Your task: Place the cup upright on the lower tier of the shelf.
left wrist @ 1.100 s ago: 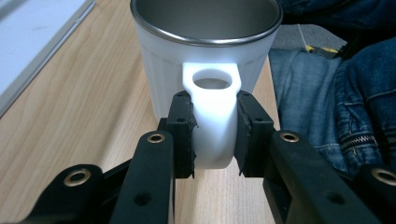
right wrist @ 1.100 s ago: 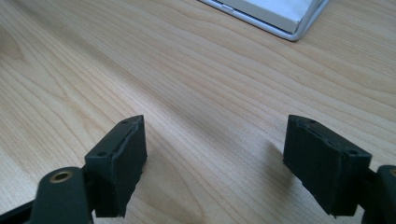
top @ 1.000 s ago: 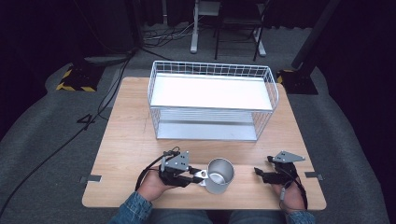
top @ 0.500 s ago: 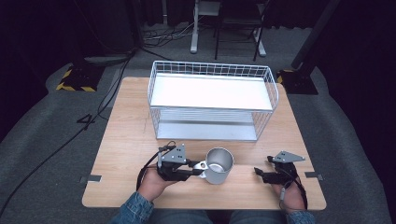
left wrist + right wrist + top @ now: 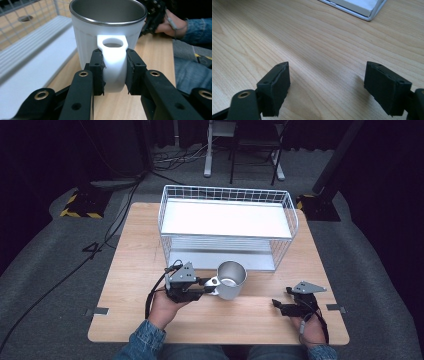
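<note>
A wooden table (image 5: 135, 270) stands on a grey carpet in a dark room, with black cables on the floor behind it. At the back of the table sits a white wire basket (image 5: 227, 227) with two flat white shelves.

On the left side, near the front, a hand (image 5: 167, 302) in a blue denim sleeve holds the left gripper (image 5: 209, 285). Its two black jaws are pressed tight on the white handle (image 5: 112, 62) of a metal mug (image 5: 231, 280), one jaw on each side. The pads (image 5: 98, 72) touch the handle, and the handle fills the gap between them. The mug is upright, with its open top facing up. It is just in front of the basket's lower shelf, near the middle of the table. In the left gripper view the mug (image 5: 107, 32) looks white on the outside, with a shiny grey rim and inside.

On the right side, well apart from the mug, another hand (image 5: 312, 330) holds the right gripper (image 5: 277, 306) low over the front of the table. Its jaws are spread wide apart, with bare wood (image 5: 324, 62) between them. They hold nothing and touch nothing. In the right gripper view a corner of the white shelf (image 5: 362, 8) is far ahead.
</note>
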A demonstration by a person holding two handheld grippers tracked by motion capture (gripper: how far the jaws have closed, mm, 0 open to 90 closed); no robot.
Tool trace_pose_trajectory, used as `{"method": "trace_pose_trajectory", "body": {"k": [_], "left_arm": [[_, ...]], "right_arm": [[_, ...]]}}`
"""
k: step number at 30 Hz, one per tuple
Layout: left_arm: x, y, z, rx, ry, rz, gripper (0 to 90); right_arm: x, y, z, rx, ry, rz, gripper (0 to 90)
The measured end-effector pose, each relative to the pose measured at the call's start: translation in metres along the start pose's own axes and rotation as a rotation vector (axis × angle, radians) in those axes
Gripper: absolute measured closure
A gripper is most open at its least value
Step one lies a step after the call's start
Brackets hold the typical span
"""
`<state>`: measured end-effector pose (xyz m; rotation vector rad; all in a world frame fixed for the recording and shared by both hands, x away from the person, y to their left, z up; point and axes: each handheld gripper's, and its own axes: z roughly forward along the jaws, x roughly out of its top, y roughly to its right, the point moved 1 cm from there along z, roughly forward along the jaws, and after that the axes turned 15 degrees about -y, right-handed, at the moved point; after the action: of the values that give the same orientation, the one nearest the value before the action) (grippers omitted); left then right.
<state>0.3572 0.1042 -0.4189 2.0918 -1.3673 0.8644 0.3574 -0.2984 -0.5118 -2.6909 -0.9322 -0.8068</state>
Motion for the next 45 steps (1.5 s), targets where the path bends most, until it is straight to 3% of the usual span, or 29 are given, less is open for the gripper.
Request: {"method": "trace_pose_trajectory", "body": {"k": [5, 10, 23, 30, 35, 45], "left_arm": [[0.004, -0.01, -0.001, 0.027, 0.017, -0.037, 71.5], [0.01, -0.016, 0.0, 0.085, 0.026, -0.055, 71.5], [0.019, -0.041, 0.012, 0.165, 0.101, -0.172, 71.5], [0.023, -0.048, 0.021, 0.238, 0.11, -0.205, 71.5], [0.024, -0.053, 0.03, 0.282, 0.123, -0.263, 71.4], [0.025, -0.062, 0.049, 0.342, 0.113, -0.299, 71.4]], "right_arm": [[0.0, 0.0, 0.0, -0.001, 0.001, 0.0, 21.0], [0.0, 0.0, 0.0, -0.001, 0.001, 0.0, 21.0], [0.0, -0.001, 0.0, -0.008, 0.002, -0.004, 21.1], [0.0, -0.001, 0.0, -0.005, 0.002, -0.004, 21.1], [0.0, -0.001, 0.0, -0.005, 0.002, -0.004, 21.1], [0.0, -0.002, 0.0, -0.008, 0.003, -0.012, 21.1]]}}
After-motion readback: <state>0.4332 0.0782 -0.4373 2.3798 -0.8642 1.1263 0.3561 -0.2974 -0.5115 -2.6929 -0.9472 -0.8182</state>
